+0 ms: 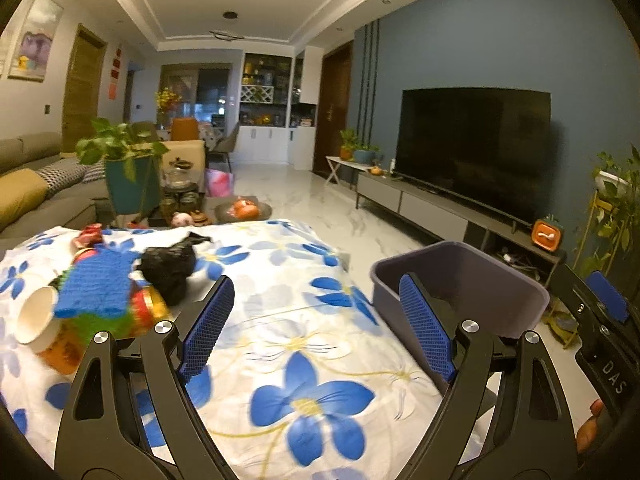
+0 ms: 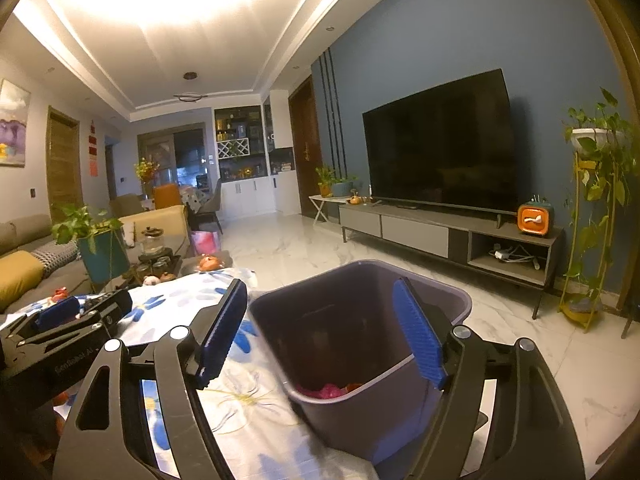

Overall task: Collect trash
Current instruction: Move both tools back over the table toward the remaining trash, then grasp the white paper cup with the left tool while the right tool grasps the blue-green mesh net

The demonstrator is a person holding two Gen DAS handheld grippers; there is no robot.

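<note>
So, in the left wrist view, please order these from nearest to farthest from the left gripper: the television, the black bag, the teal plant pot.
From the left gripper:
1. The black bag, on the floral cloth, just beyond the left finger.
2. The teal plant pot, behind the table, on the left.
3. The television, against the blue wall, on the right.

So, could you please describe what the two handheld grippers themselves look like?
Both match. The left gripper and right gripper have matte black, curved linkage arms with triangular cut-outs and round silver pivot bolts. Each finger carries a blue, finely ribbed pad. The right gripper's body, seen from the left wrist view, bears white lettering reading "DAS"; the other body's lettering is too blurred to read. No cables or sleeves show.
</note>
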